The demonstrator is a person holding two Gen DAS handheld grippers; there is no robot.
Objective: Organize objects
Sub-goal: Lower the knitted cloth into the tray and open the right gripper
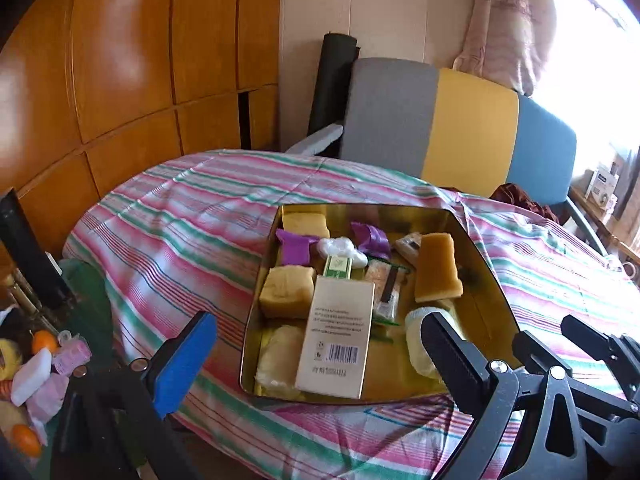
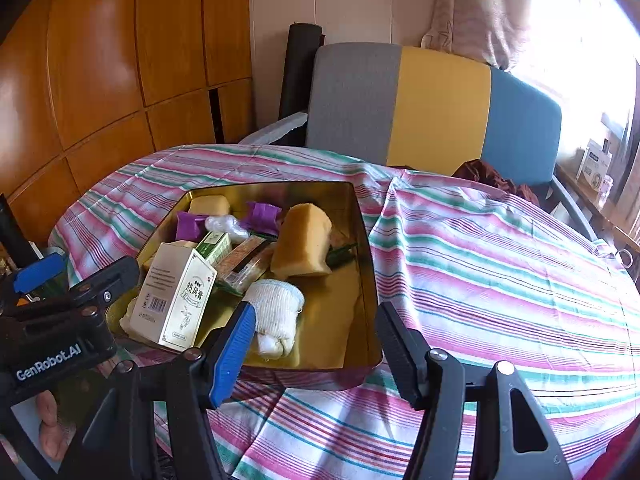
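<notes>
Nearest the left wrist camera, the left tongs (image 1: 316, 354) stand spread wide with nothing between the pads, hanging just over the near rim of the gold tin (image 1: 486, 248). At about four o'clock from them the right tongs (image 2: 316, 344) are half spread and also empty, over the tin's near right corner.

Everything to be sorted lies inside that tin, on the striped cloth (image 2: 500, 280) of the desk. At its near edge the cream carton (image 1: 338, 338) is light, stiff card, safest taken across its narrow sides; squeezed hard on the broad faces it would likely dent. At three o'clock from it the white knitted roll (image 2: 276, 306) is soft and will give, so a grip across its middle suits. Further in, the yellow sponge block (image 1: 286, 290) and the orange sponge (image 1: 436, 266) look light and springy, easy to pinch anywhere. Towards twelve o'clock the purple wrappers (image 1: 296, 246) and clear sachets (image 1: 386, 290) seem thin and slippery, awkward to lift flat.

The tin's walls are upright and probably sharp-edged, so lifts should go straight up. Open cloth lies at three o'clock; the striped chair (image 2: 436, 108) closes off twelve o'clock.
</notes>
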